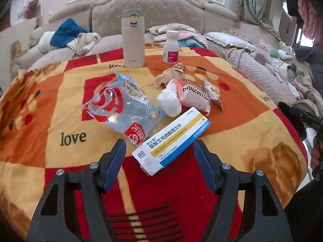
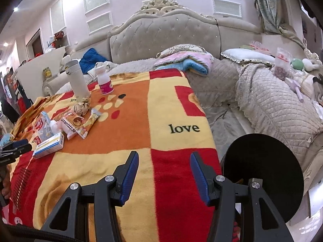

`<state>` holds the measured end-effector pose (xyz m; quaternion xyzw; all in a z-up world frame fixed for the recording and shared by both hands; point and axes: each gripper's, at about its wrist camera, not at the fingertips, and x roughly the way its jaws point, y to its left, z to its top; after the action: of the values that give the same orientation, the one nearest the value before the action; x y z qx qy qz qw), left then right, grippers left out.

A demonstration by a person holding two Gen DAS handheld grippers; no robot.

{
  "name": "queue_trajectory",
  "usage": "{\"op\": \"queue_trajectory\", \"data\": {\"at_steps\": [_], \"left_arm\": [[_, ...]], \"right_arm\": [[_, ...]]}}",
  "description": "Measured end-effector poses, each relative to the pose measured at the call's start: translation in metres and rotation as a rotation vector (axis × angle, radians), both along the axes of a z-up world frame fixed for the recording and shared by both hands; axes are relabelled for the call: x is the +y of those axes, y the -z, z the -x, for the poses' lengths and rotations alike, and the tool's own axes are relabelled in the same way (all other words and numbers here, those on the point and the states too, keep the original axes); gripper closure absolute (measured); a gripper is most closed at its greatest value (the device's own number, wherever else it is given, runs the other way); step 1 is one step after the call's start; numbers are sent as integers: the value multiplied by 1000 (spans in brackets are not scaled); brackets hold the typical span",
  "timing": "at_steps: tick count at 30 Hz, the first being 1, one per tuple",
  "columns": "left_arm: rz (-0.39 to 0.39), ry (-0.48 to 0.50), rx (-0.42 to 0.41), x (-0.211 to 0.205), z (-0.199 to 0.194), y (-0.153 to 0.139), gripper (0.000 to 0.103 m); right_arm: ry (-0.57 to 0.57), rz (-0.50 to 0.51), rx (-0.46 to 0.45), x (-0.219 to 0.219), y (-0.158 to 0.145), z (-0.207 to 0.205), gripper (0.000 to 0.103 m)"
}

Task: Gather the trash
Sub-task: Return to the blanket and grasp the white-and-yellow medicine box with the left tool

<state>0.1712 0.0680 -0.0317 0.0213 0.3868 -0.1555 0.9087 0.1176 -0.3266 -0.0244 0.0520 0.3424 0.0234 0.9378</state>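
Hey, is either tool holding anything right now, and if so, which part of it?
Nothing is held. The left tool is open with the medicine box lying between its fingers; the right tool is open over the blanket.

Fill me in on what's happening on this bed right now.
A person holds a two-finger gripper in each hand over a red, orange and yellow "love" blanket. The left gripper is open, its fingers either side of the near end of a white, blue and yellow medicine box, not gripping it. The right gripper is open over bare blanket. A clear red-printed plastic bag, crumpled white tissue and pink snack wrapper lie uncollected.
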Motion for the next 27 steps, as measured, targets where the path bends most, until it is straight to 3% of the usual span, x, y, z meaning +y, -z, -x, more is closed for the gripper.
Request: {"op": "queue_trajectory", "data": {"at_steps": [5, 9, 13, 17, 27], "left_arm": [[-74, 93, 64, -13, -18, 17, 34], [-168, 113, 64, -21, -24, 32, 34], [-116, 114, 84, -20, -20, 37, 34], [-33, 187, 53, -31, 11, 27, 34], [-90, 122, 67, -51, -8, 33, 35]], "right_arm": [[10, 4, 11, 4, 1, -4, 52], [18, 11, 16, 3, 1, -4, 52], [20, 12, 18, 2, 2, -4, 52], [17, 20, 23, 6, 3, -6, 52], [-11, 2, 1, 17, 0, -8, 52]]}}
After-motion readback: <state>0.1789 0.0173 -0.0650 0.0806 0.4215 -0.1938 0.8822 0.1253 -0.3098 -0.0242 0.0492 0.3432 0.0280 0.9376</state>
